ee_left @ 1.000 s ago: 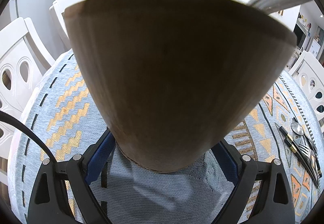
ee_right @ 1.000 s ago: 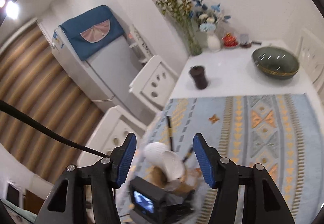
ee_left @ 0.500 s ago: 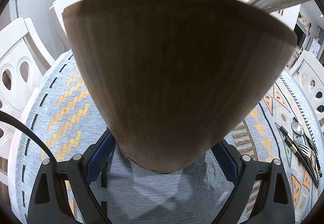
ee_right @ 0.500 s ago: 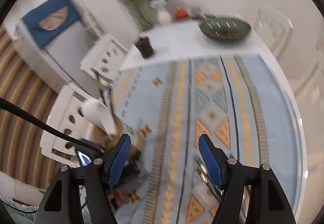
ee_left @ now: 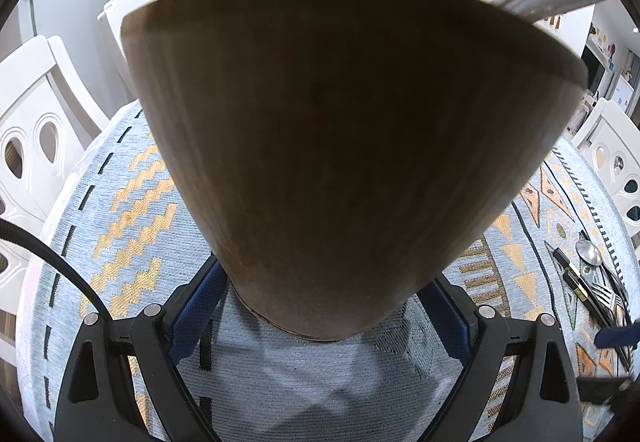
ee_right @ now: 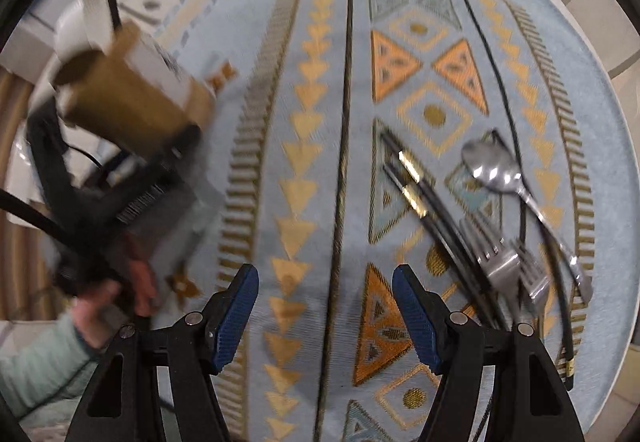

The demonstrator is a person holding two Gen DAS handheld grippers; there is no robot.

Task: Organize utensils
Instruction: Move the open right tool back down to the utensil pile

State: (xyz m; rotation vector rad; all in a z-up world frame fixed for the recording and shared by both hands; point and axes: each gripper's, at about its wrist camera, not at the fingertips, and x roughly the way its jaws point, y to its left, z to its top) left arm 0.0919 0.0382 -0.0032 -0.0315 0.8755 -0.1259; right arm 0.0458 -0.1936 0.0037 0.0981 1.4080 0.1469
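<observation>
Two forks (ee_right: 508, 266), a spoon (ee_right: 496, 170) and chopsticks (ee_right: 424, 194) are lying tangled on the counter (ee_right: 304, 122), just right of my spread, empty right claw (ee_right: 326, 316). My left claw (ee_left: 320, 306) is pinching the wooden holder (ee_left: 340, 146). I'm risking snagging several utensils at once, since they overlap.

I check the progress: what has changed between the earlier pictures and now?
The right hand-held gripper tipped down toward the tablecloth, near the forks and spoon; its empty jaws have just been opening. The left hand-held gripper stayed clamped on the wooden holder.

- no text, label, brand, number or sign can be read in either view.
- small coloured items on the far right wall in the left wrist view are too small to read.
</observation>
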